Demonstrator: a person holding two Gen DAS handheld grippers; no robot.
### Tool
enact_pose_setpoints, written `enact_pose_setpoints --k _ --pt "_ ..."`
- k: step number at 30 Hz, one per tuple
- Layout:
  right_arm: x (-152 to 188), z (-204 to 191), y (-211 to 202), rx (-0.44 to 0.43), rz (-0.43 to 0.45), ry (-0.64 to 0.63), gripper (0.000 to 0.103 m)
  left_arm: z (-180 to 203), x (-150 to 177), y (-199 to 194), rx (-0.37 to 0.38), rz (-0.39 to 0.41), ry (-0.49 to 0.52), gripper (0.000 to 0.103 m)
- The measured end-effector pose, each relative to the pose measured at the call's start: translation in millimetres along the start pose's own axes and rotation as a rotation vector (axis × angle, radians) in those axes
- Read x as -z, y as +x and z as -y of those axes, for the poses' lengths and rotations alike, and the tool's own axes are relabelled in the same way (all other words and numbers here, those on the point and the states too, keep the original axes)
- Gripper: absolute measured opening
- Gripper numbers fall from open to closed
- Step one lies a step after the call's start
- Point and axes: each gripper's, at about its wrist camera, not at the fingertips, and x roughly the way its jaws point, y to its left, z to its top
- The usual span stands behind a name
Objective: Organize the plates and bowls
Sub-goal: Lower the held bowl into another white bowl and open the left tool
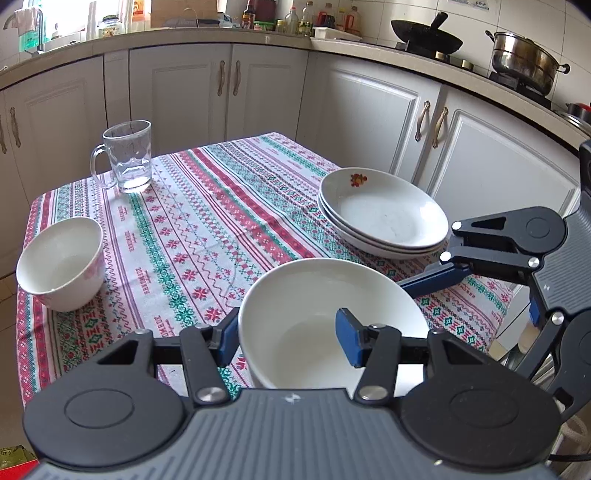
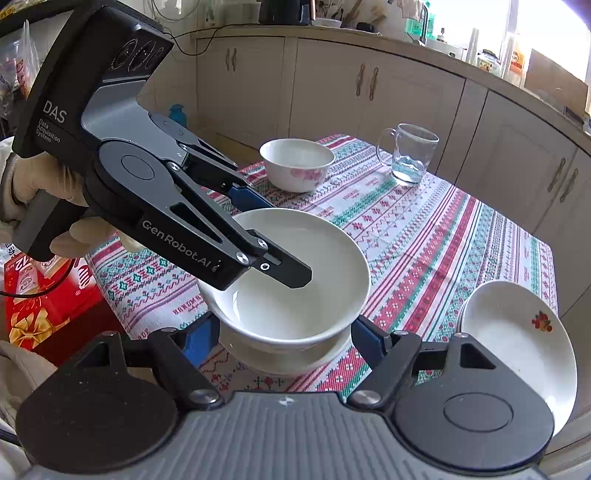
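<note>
Left tool (image 1: 288,334) is clamping the white bowl's (image 1: 325,295) rim; right tool (image 2: 284,341) is gripping its base, plates (image 1: 380,214) lying at two o'clock.

White cabinets (image 1: 229,85) under beige countertop (image 1: 184,37); tiled wall (image 1: 480,18); bright window (image 2: 546,33); patterned tablecloth (image 1: 207,221).

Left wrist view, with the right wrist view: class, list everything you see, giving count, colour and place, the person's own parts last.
Tablecloth: one, red-green-white pattern, centre of view.
Large bowl: one, white, near cloth edge, between grippers.
Small bowl: one, white with pink flowers, cloth's left.
Plates: stack, apparently three, white, cloth's right.
Glass mug: one, clear, far left corner.
Wok: one, black, on stove.
Pot: one, steel, on stove.
Left gripper: one, black, shut on large bowl's rim.
Right gripper: one, black, clasping large bowl's sides.
Hand: one, pale glove, holding left gripper.
</note>
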Motion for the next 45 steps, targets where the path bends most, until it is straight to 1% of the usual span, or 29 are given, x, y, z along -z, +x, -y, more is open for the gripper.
enact_pose_setpoints --k 13,28,32,33,34,35,36,37,40,45 --pt "2 3 5 -0.011 -0.022 0.006 0.082 1 2 7 0.001 -0.021 0.014 0.053" --pt "2 4 8 -0.009 -0.033 0.005 0.082 1 4 9 0.005 -0.015 0.015 0.054" --pt "2 3 8 -0.011 -0.034 0.005 0.082 1 4 9 0.011 -0.017 0.011 0.061" --pt "2 3 9 -0.014 -0.034 0.006 0.082 1 5 9 0.013 -0.012 0.012 0.065" --pt "2 3 9 -0.016 -0.035 0.007 0.084 1 4 7 0.015 -0.005 0.013 0.071" --pt "3 3 9 -0.012 -0.028 0.003 0.092 2 4 6 0.014 0.003 0.015 0.075" --pt "3 2 7 -0.011 -0.013 -0.001 0.097 3 3 4 0.011 0.012 0.021 0.083" --pt "2 1 5 -0.016 0.003 -0.001 0.103 4 3 2 0.008 0.022 0.028 0.086" --pt "-1 2 -1 -0.04 0.036 0.002 0.103 6 2 -4 -0.01 0.036 0.046 0.089" --pt "-1 1 -1 -0.032 0.033 0.002 0.103 5 7 -11 -0.039 0.034 0.055 0.091"
